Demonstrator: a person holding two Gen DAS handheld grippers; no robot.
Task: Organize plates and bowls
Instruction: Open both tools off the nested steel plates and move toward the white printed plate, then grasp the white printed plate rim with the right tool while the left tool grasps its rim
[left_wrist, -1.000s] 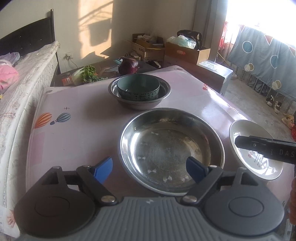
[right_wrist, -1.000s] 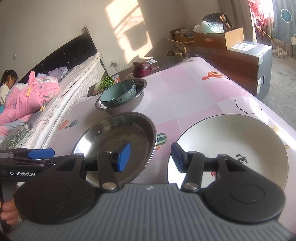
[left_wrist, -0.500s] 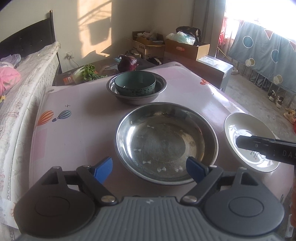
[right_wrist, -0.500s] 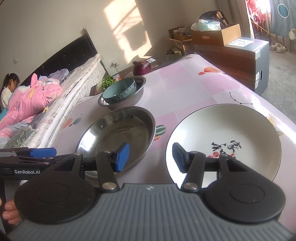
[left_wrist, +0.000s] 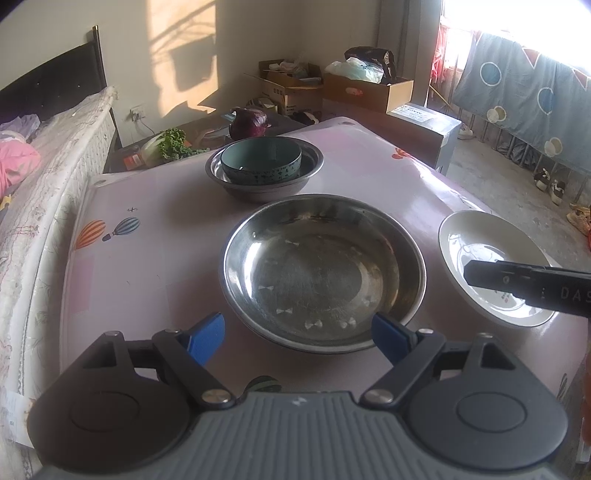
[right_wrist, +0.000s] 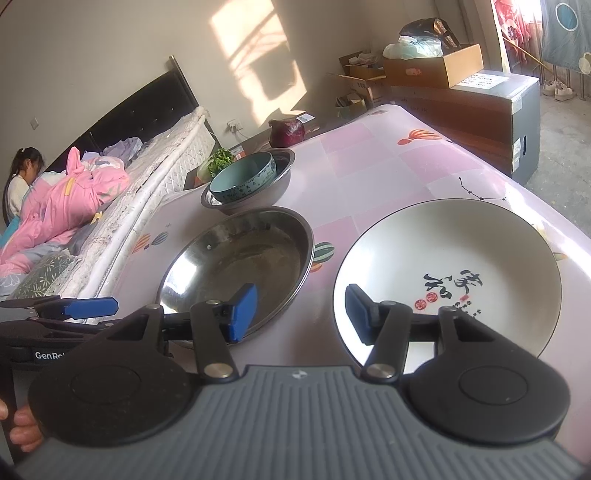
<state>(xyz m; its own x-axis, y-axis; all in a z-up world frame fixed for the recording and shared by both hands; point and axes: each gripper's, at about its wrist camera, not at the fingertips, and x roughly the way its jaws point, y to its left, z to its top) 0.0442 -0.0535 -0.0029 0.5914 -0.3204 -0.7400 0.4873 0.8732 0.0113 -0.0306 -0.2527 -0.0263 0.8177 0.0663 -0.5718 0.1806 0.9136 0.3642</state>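
A large steel basin (left_wrist: 325, 269) sits mid-table; it also shows in the right wrist view (right_wrist: 240, 266). Behind it a teal bowl (left_wrist: 260, 162) rests inside a smaller steel bowl (left_wrist: 266, 184); the right wrist view shows both, teal bowl (right_wrist: 243, 177) and steel bowl (right_wrist: 258, 192). A white plate (right_wrist: 447, 273) with black calligraphy lies to the right, also in the left wrist view (left_wrist: 491, 266). My left gripper (left_wrist: 297, 338) is open and empty just short of the basin's near rim. My right gripper (right_wrist: 301, 310) is open and empty, its right finger over the plate's near-left edge.
The pink patterned table (left_wrist: 155, 240) has its edge close to a bed (left_wrist: 33, 206) on the left. A red cabbage (left_wrist: 248, 122) and greens (left_wrist: 170, 142) lie on a low stand behind. Cardboard boxes (left_wrist: 365, 94) stand at the back right.
Both grippers have pulled back toward me and risen a little; basin and plate now sit farther ahead. Both stay open. No dish has moved.
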